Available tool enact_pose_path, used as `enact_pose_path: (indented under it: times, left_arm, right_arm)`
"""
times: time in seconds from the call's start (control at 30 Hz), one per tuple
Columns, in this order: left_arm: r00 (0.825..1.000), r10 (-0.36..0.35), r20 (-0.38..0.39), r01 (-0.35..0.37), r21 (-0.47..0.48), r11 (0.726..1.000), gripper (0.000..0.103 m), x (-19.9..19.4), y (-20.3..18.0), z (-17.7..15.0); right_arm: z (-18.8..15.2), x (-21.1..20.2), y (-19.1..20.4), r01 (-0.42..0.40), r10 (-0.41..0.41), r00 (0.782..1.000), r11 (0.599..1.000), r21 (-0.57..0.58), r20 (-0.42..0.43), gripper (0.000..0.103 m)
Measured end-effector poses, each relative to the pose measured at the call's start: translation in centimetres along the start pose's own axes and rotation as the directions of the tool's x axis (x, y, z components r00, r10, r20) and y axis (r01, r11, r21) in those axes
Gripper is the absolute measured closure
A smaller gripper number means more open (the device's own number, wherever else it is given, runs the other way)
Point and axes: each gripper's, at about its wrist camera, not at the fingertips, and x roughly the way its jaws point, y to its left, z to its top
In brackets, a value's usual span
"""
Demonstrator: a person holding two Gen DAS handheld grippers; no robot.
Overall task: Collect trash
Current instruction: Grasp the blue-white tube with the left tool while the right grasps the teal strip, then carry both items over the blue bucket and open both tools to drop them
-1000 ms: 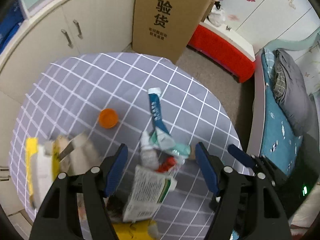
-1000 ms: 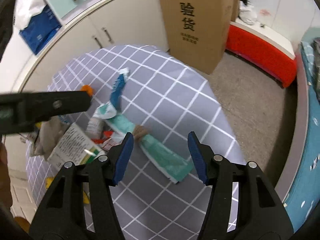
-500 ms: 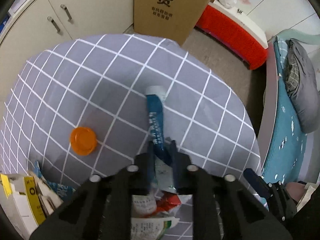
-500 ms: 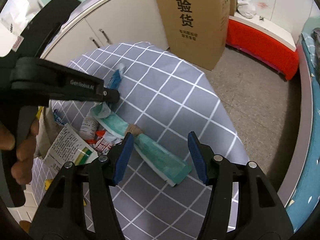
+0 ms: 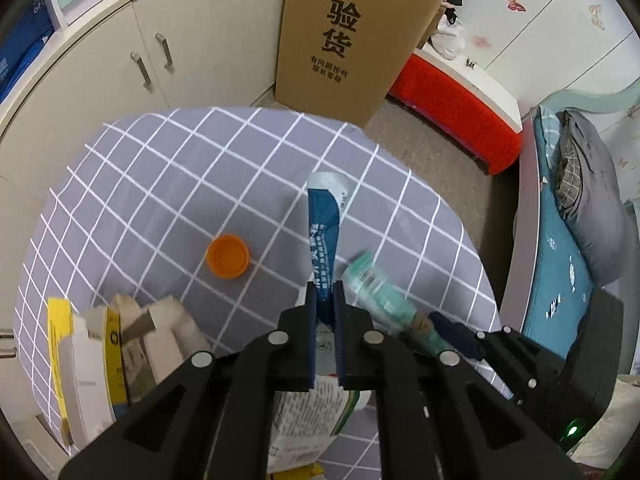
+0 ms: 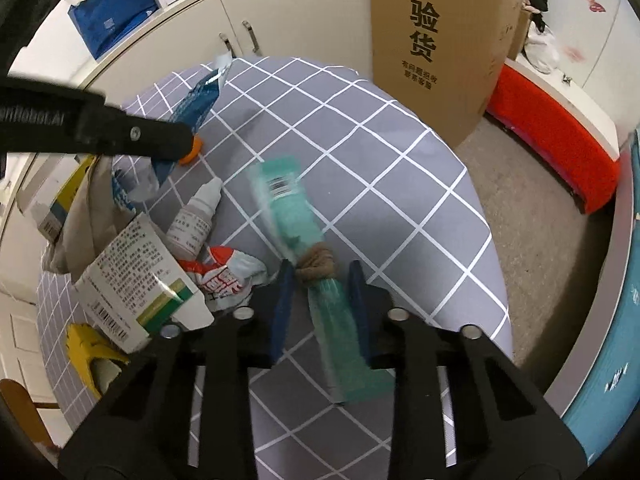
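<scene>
We see a checked grey table [image 5: 168, 184] bearing an orange cap [image 5: 227, 256], dropper bottle [image 6: 195, 216], cartons [image 6: 136, 276] and wrappers [image 6: 228, 276].
</scene>
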Motion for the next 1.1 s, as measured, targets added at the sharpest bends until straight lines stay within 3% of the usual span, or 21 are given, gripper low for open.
enact_pose_path:
  times: [0.03, 0.3, 0.5, 0.67, 0.87, 1.1]
  left_arm:
    - [1.0, -0.006, -0.002, 0.006, -0.005, 1.0, 0.096, 0.0, -0.1, -0.2]
    - [1.0, -0.02, 0.002, 0.02, 0.03, 0.999, 0.096, -0.6, -4.0, -1.9]
    - [0.998, -0.058, -0.037, 0.061, 0.099, 0.993, 0.096, 0.0, -10.2, -4.5]
    - [0.987, -0.102, -0.123, 0.123, 0.172, 0.977, 0.096, 2.4, -17.5, -7.9]
    - [0.967, -0.122, -0.225, 0.182, 0.268, 0.946, 0.096, 5.6, -25.6, -12.4]
    - [0.94, -0.109, -0.324, 0.217, 0.318, 0.923, 0.096, 8.9, -31.7, -16.4]
  right_arm:
    - [-0.3, -0.1, -0.3, -0.013, 0.013, 1.0, 1.0, 0.013, -0.002, 0.084]
    - [-3.1, -3.1, -4.6, -0.141, 0.133, 0.99, 0.97, 0.2, 0.052, 0.085]
    - [-7.0, -7.2, -9.8, -0.183, 0.152, 0.982, 0.919, 0.348, 0.115, 0.085]
    - [-12.5, -10.4, -15.7, -0.159, 0.114, 0.986, 0.856, 0.492, 0.12, 0.085]
    - [-20.2, -12.7, -22.1, -0.073, 0.051, 0.997, 0.774, 0.629, 0.053, 0.085]
    - [-24.9, -13.9, -26.2, -0.032, 0.03, 0.999, 0.712, 0.701, 0.016, 0.084]
